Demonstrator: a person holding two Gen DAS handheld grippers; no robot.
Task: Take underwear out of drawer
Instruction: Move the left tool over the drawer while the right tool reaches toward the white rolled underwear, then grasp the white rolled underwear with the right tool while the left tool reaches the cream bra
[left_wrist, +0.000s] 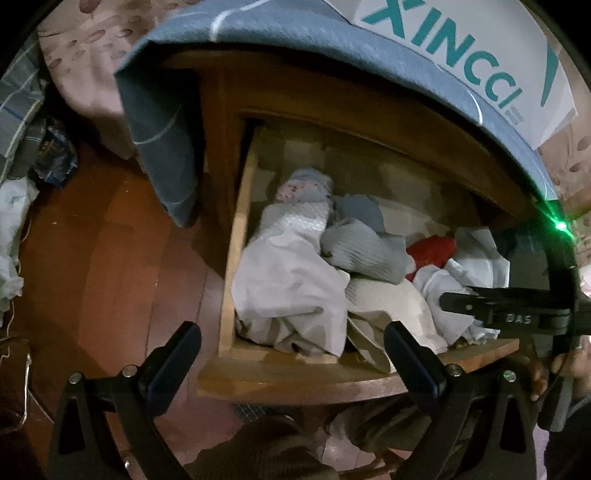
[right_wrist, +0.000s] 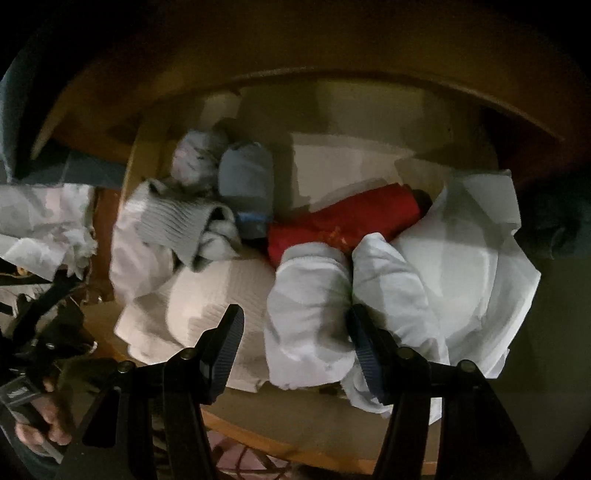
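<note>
Floor: red-brown wood boards (left_wrist: 110, 266), at 9 o'clock.
Furniture: wooden cabinet (left_wrist: 369, 122), centre; bed with blue-grey cover (left_wrist: 266, 29), at 12 o'clock.
Light: dim, warm.

The drawer (left_wrist: 236, 240) was pale, matt bare wood, set in a darker, faintly glossy cabinet (left_wrist: 332, 99). Soft cloth filled it: a ribbed grey knit sock (right_wrist: 177, 218), a smooth red fabric roll (right_wrist: 343, 218), and waffle-textured cream cloth (right_wrist: 210, 295).

Left of the left-hand tool, reddish wooden floor (left_wrist: 103, 258) – ahead of it a grey-blue bedspread (left_wrist: 162, 122) drapes down, a white box (left_wrist: 480, 55) on top
</note>
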